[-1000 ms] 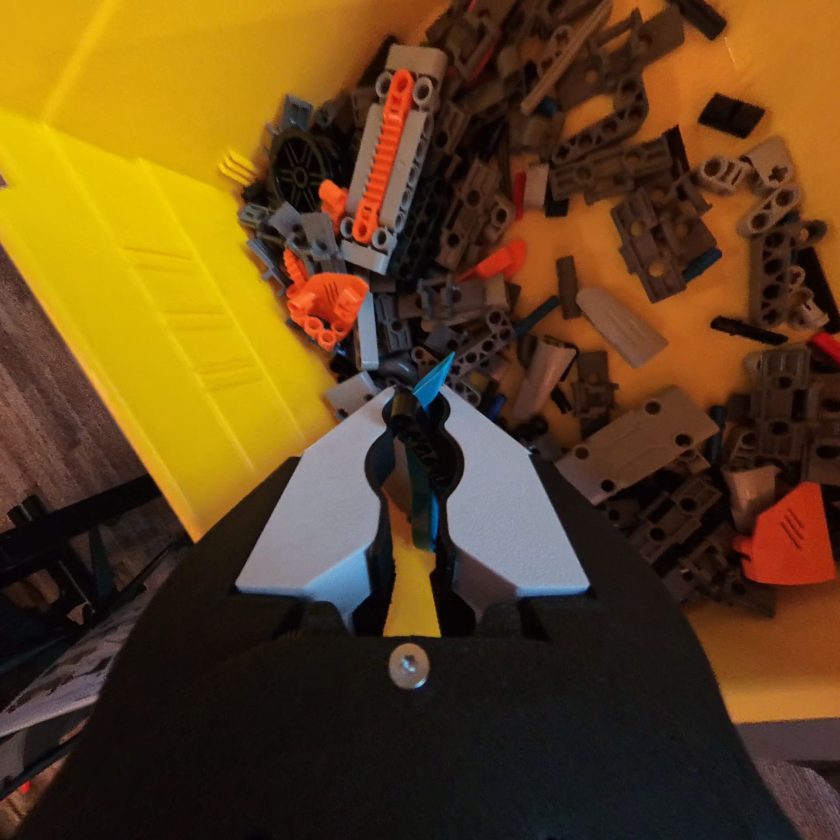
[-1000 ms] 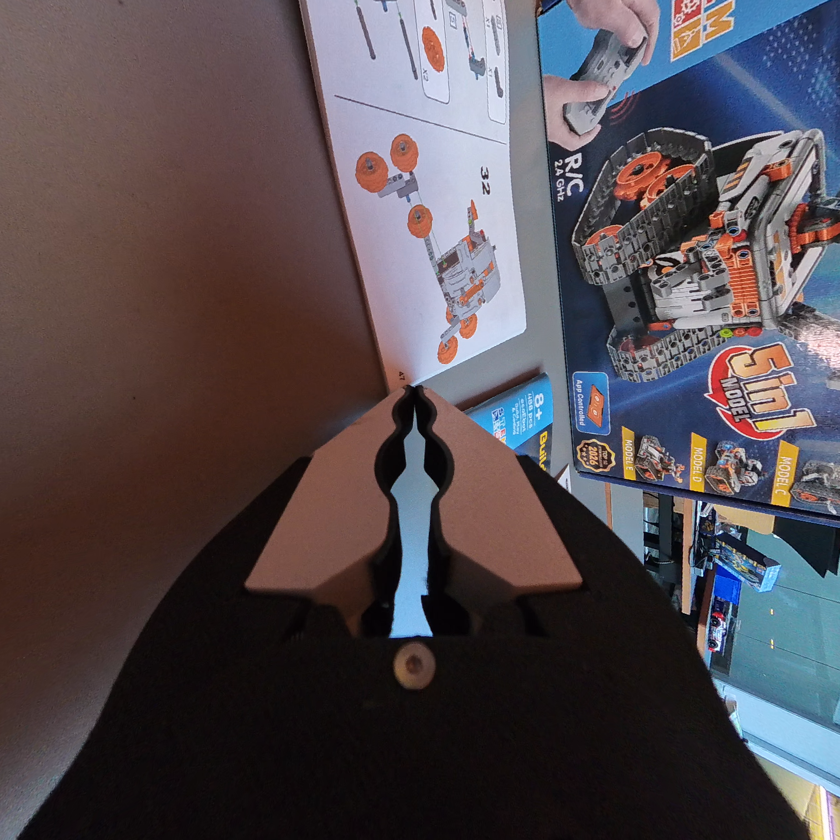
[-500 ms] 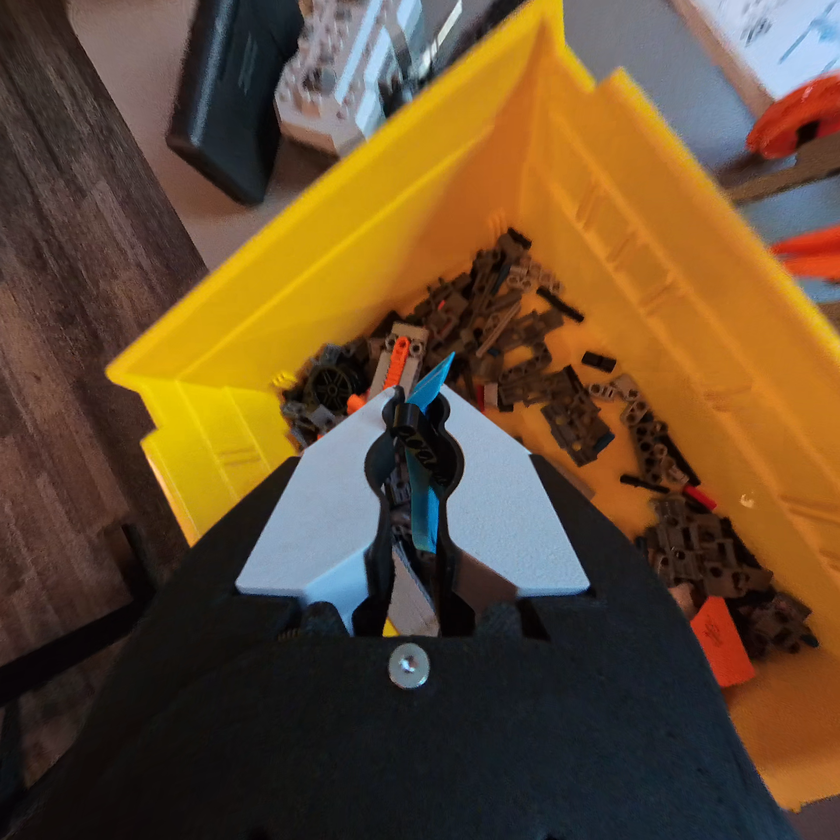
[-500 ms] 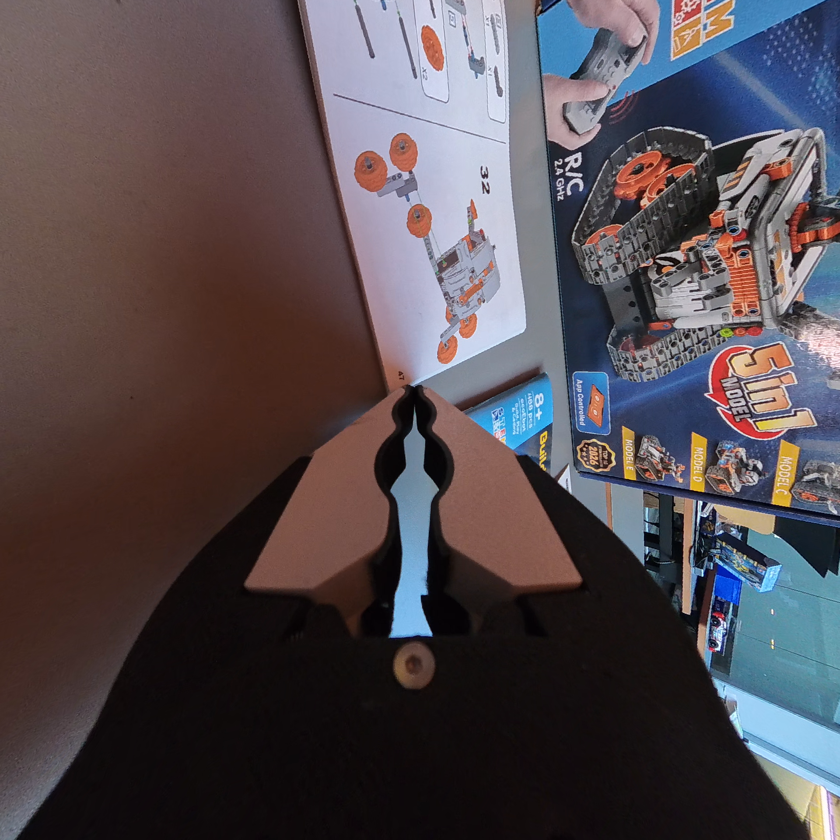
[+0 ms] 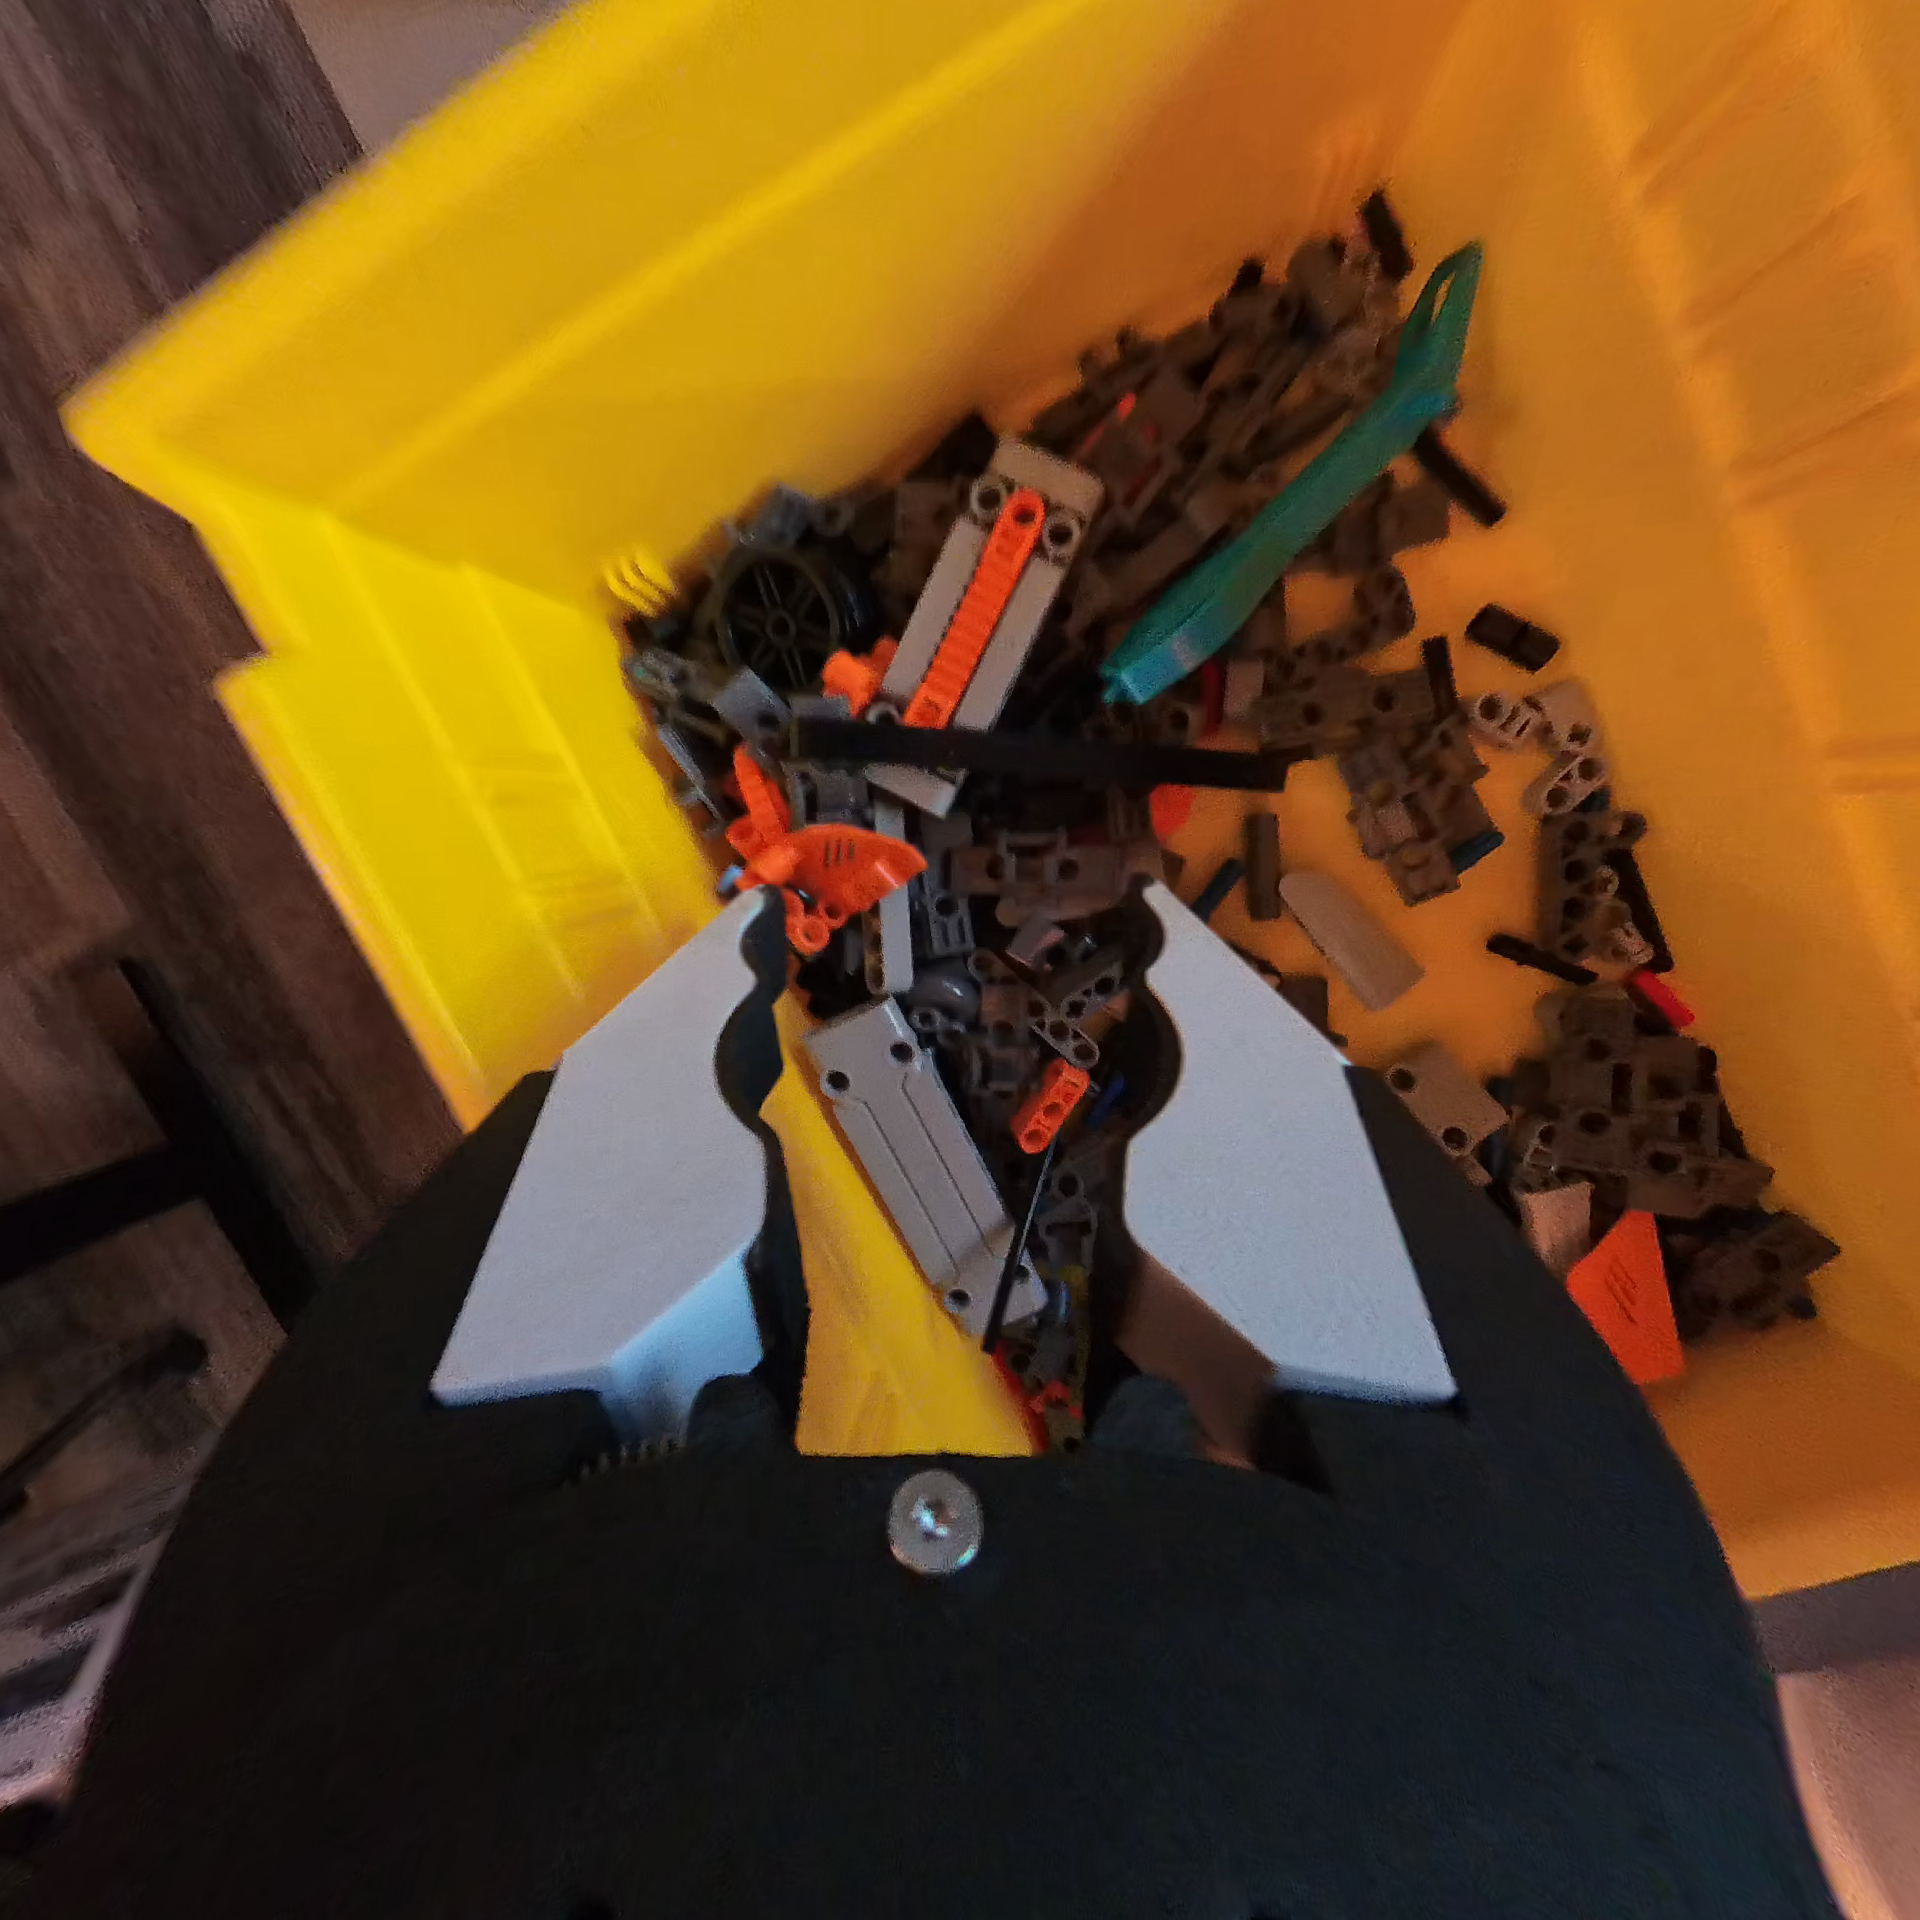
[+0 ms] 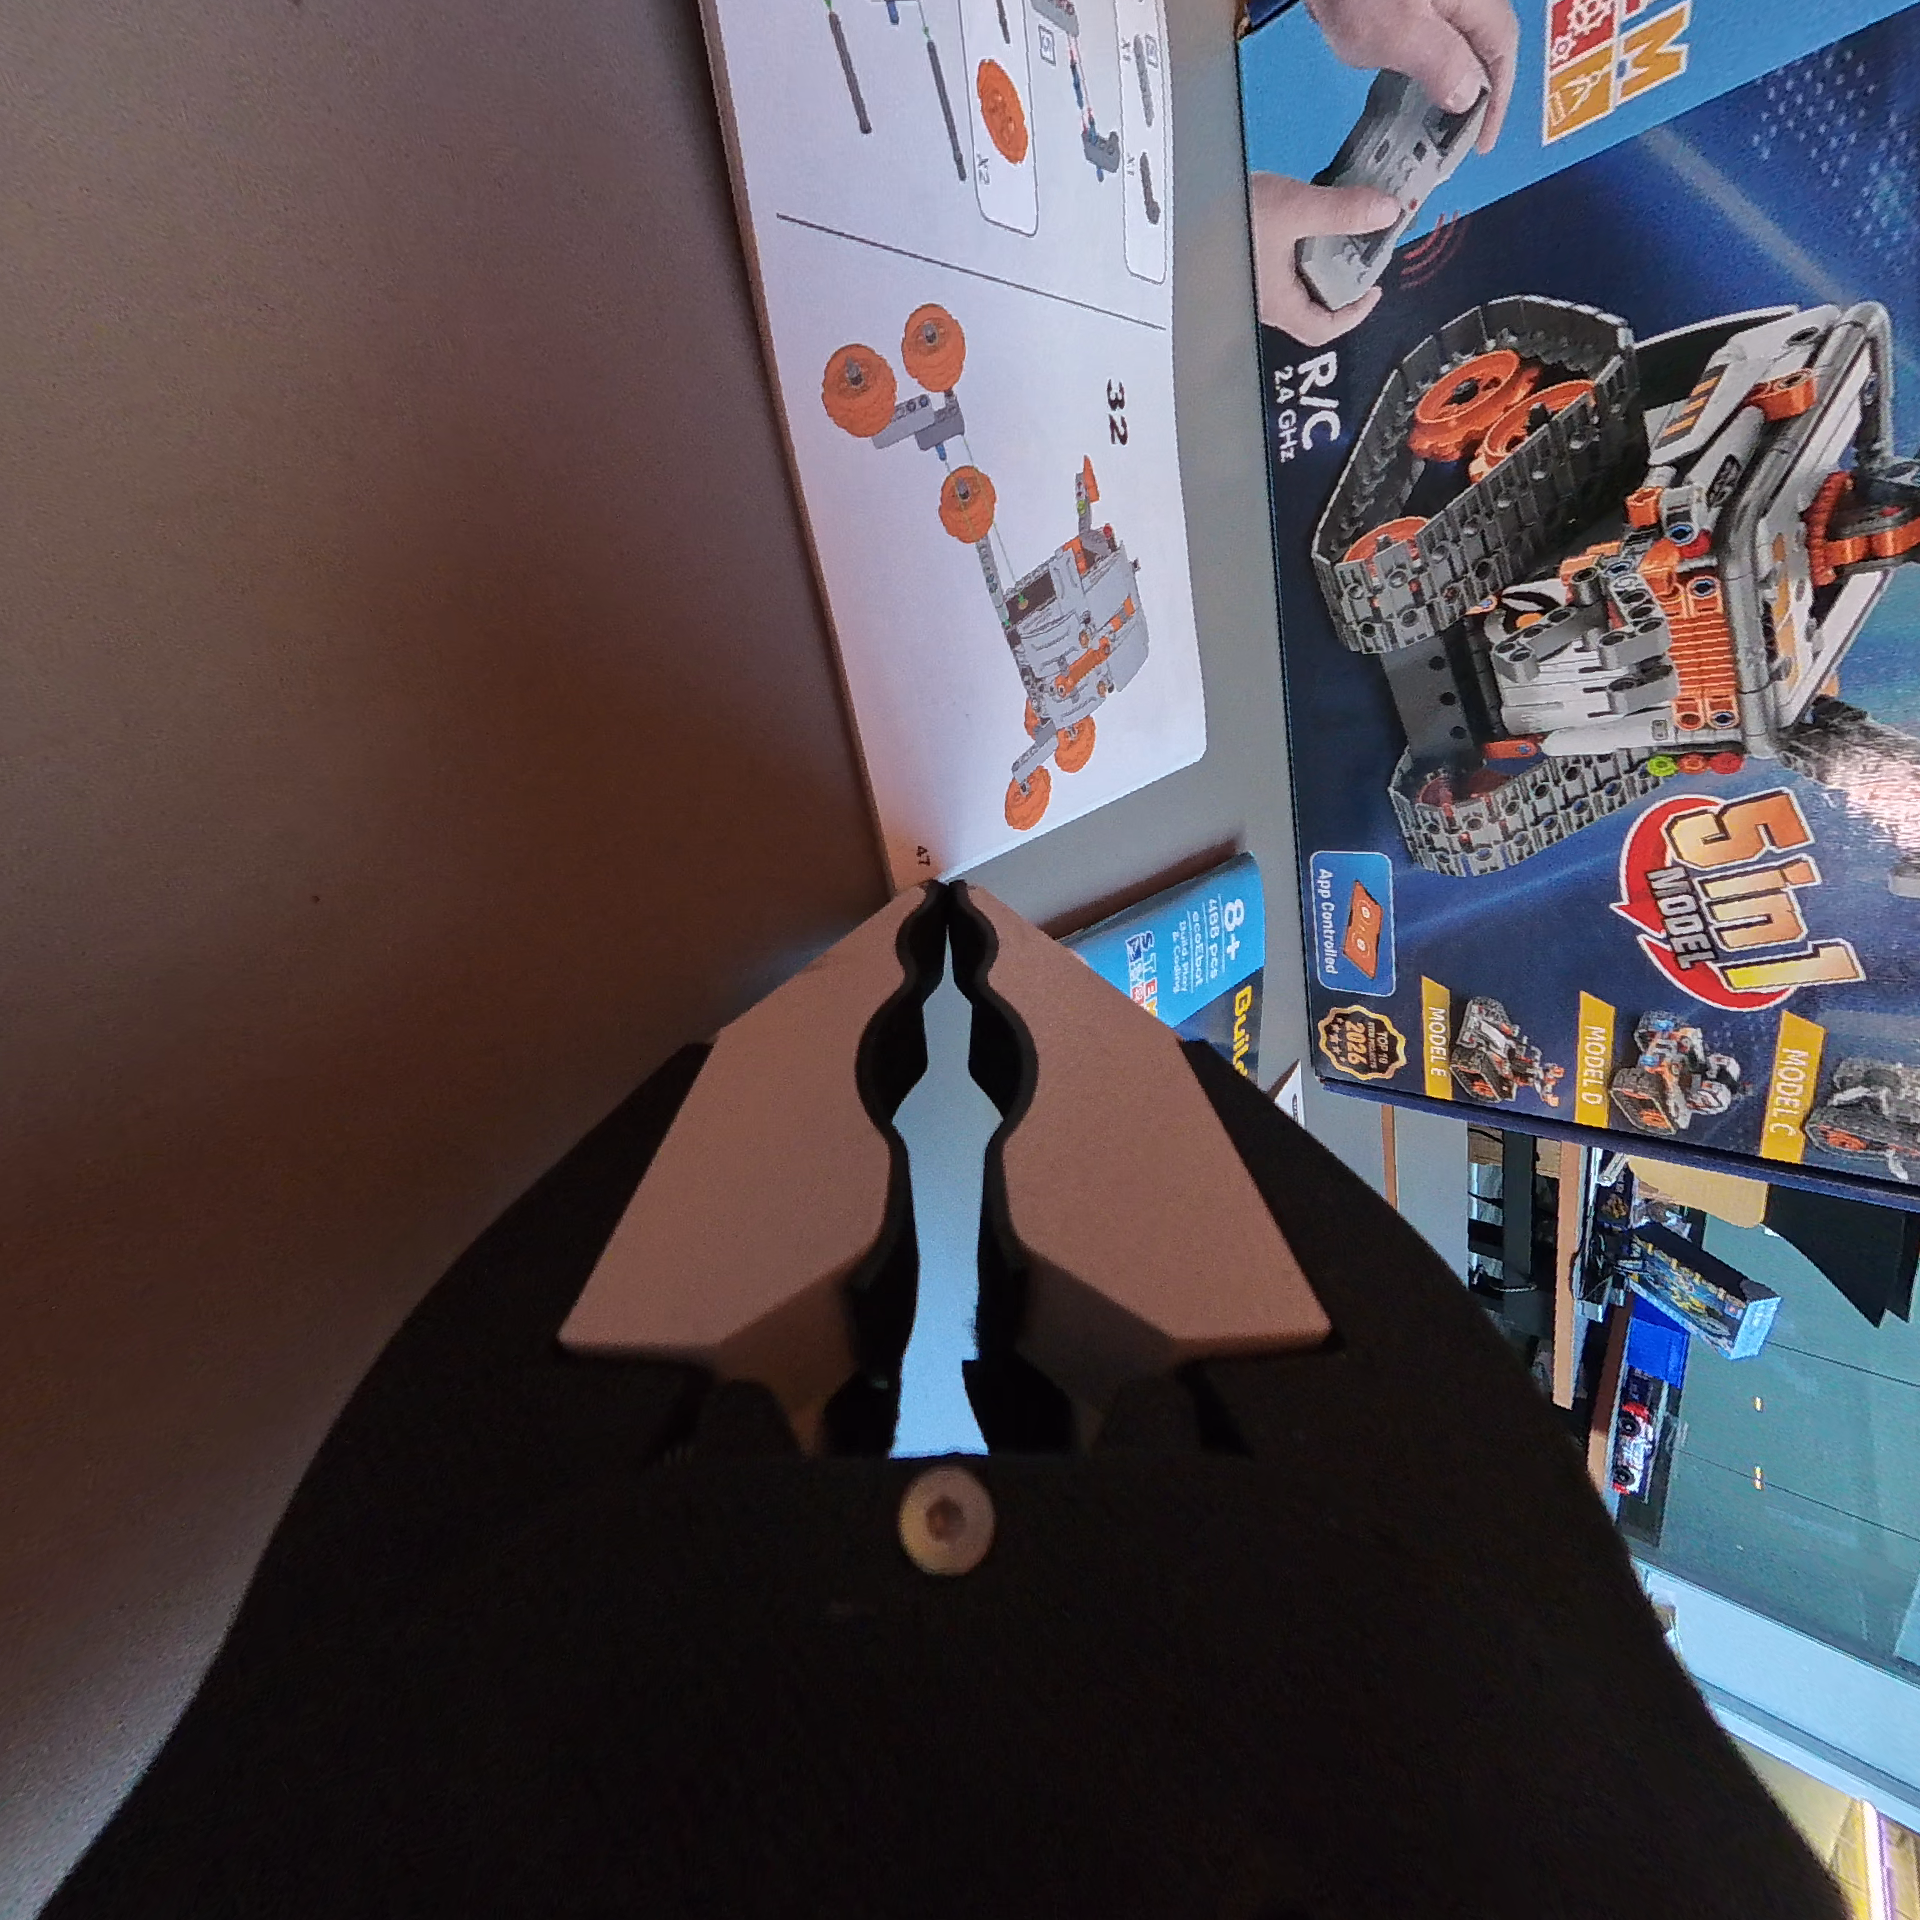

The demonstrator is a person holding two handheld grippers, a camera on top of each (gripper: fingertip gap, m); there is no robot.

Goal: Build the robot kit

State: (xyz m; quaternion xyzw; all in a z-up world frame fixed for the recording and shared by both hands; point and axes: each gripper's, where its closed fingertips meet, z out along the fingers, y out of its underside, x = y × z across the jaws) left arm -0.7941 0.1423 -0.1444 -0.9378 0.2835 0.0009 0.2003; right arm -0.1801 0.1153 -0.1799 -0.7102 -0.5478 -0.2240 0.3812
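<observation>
My left gripper (image 5: 956, 904) is open and empty, held above a yellow bin (image 5: 499, 343) of loose building pieces. A long black beam (image 5: 1039, 764) lies across the pile just beyond the fingertips. A teal flat tool (image 5: 1299, 520) lies slanted on the pile farther back. A grey panel (image 5: 914, 1132) shows between the fingers, lower down in the bin. My right gripper (image 6: 940, 888) is shut on nothing, above a grey table (image 6: 364, 520), its tips near the corner of an open instruction booklet (image 6: 1018, 436).
The bin holds several grey, black and orange pieces, among them a black wheel (image 5: 779, 623) and a grey block with an orange rack (image 5: 987, 613). A dark wooden floor (image 5: 125, 727) lies left of the bin. A blue toy box (image 6: 1610, 571) lies right of the booklet. The grippers' ends are close to 60 cm from one another.
My left gripper has opened and let go of the black beam and the teal tool, which now lie on the pile. It has also moved closer over the bin. The right gripper has not moved.
</observation>
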